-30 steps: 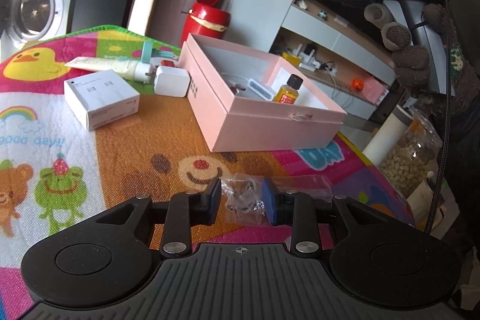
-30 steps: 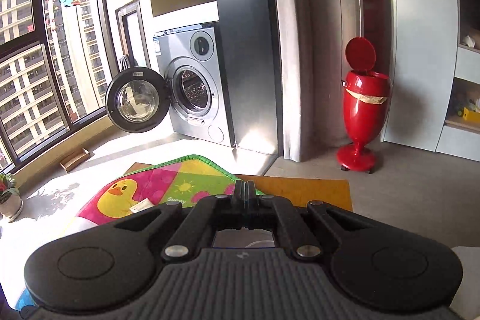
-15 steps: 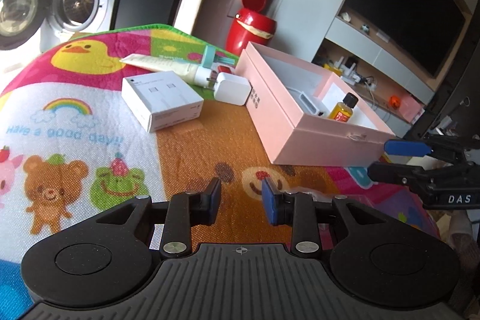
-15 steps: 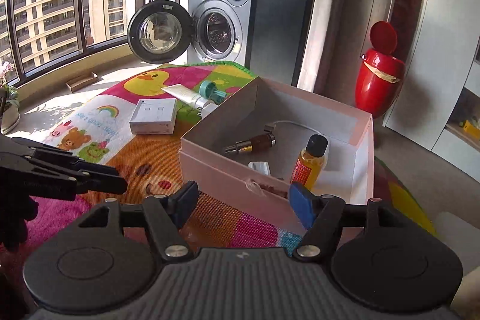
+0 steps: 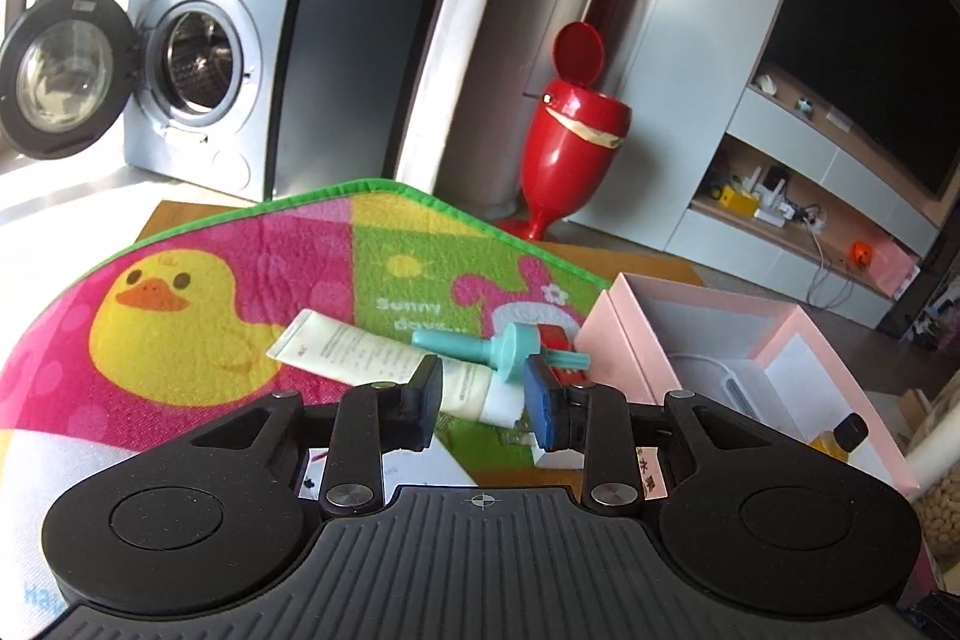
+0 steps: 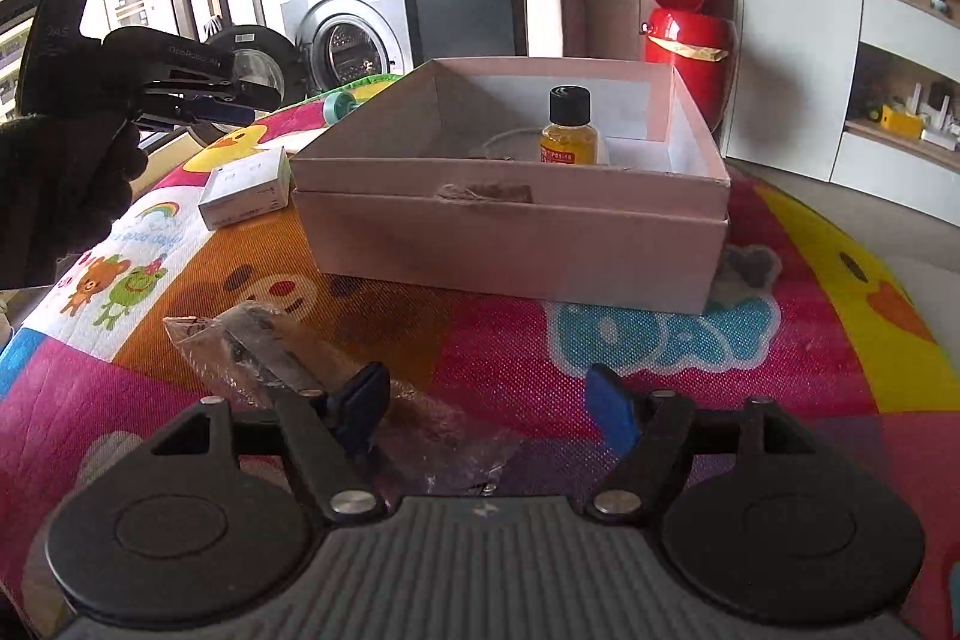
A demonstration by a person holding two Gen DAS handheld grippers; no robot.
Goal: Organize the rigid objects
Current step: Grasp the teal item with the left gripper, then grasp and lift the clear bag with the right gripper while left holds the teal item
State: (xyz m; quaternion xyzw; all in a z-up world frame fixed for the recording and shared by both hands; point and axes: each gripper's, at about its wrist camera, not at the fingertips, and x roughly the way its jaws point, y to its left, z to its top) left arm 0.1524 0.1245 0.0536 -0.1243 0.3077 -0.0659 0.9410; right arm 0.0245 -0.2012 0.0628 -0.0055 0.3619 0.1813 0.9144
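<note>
Since a second ago the left gripper (image 5: 482,403) is no longer standing over the crinkled clear plastic packet (image 6: 258,349); its jaws are parted with nothing between them, now hanging above the white squeeze tube (image 5: 360,355) and teal plastic plunger (image 5: 501,343) beside the open pink cardboard box (image 5: 774,340). The right gripper (image 6: 489,409), shut and facing the room a second ago, is now gaping wide over that packet, which is lying on the colourful cartoon play mat (image 6: 660,358). A small amber bottle with a black cap (image 6: 569,127) is standing inside the box; a white rectangular carton (image 6: 246,187) is lying just left of it. A silver washing machine (image 5: 198,58) and a red pedestal bin (image 5: 570,124) are standing behind.
</note>
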